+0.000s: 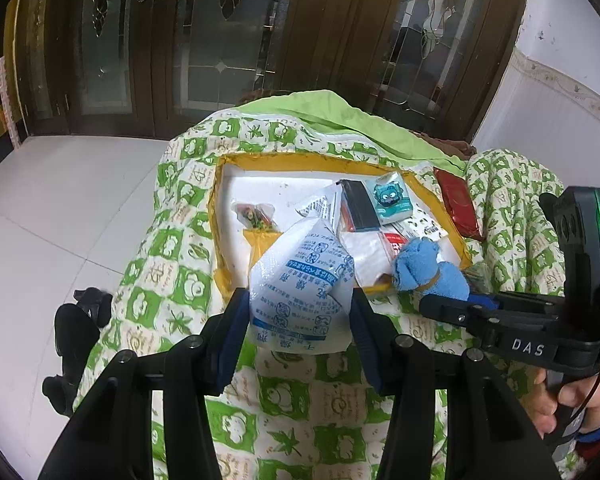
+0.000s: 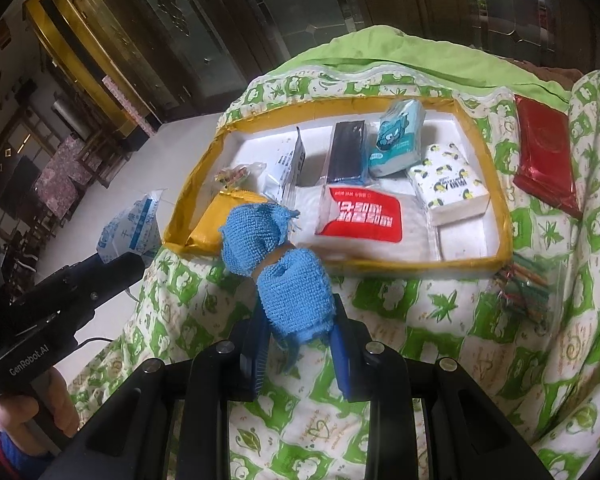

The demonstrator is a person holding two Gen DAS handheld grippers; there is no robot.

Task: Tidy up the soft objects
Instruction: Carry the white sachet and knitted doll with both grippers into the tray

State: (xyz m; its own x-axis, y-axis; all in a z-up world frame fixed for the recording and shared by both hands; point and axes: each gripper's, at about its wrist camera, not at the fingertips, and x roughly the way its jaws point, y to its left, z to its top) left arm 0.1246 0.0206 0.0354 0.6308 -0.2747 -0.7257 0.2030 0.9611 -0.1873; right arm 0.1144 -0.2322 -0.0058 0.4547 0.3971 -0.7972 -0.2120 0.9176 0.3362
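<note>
One white desiccant packet (image 1: 300,280) pinched between left gripper (image 1: 300,316) fingers, one banded blue cloth (image 2: 288,276) clamped in right gripper (image 2: 300,344) fingers, both above yellow-rimmed tray (image 2: 196,196).

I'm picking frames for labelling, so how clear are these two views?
Left wrist view: strong fisheye bending with dark corners, the white packet in the left gripper sharp, the floor washed out. Right wrist view: same curving, the blue cloth in the right gripper crisp, the doors behind dim.
</note>
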